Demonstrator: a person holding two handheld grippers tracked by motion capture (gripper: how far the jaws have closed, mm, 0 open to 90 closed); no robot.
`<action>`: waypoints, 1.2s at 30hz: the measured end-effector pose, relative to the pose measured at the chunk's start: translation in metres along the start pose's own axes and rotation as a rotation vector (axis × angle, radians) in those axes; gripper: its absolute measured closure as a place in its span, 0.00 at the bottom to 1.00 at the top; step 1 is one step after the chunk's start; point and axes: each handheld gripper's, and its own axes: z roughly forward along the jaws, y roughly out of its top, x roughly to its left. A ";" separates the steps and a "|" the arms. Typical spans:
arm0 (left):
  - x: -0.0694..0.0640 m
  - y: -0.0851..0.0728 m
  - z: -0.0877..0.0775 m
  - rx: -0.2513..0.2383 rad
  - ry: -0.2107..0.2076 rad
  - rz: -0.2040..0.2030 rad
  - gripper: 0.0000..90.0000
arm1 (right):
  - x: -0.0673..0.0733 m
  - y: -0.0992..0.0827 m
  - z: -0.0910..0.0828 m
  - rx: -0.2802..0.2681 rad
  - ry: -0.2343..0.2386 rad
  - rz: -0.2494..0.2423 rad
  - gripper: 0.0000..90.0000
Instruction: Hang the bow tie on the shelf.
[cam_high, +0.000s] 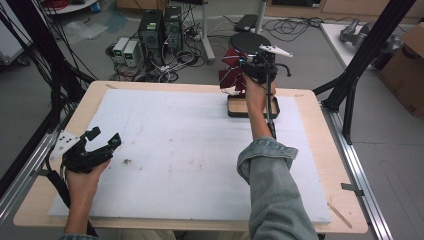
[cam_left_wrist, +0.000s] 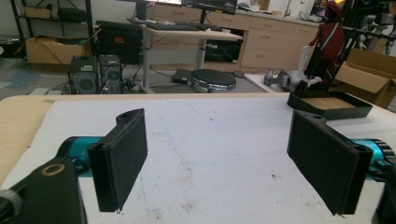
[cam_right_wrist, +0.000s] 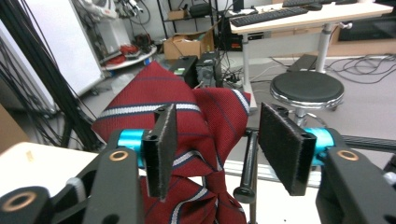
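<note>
Tie (cam_right_wrist: 187, 116) and stand (cam_right_wrist: 250, 163) before gripper (cam_right_wrist: 219, 140)

Pale wooden table (cam_high: 320, 165) on a metal frame, almost wholly covered by a white foam sheet (cam_high: 190, 150) marked with small brown specks near the left. Black shallow tray (cam_high: 235, 111) with a wooden floor resting on the sheet at the far right, a stand rising from it.
</note>
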 end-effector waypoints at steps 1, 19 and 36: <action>0.000 0.000 0.000 -0.001 -0.001 0.000 0.23 | -0.003 0.000 -0.004 -0.010 0.005 0.023 0.44; -0.006 0.002 0.002 -0.005 -0.013 0.006 0.23 | -0.036 -0.008 -0.080 -0.114 0.012 0.041 0.23; -0.015 -0.002 -0.003 0.014 -0.018 0.029 0.23 | -0.062 -0.030 -0.150 -0.152 0.011 0.021 0.13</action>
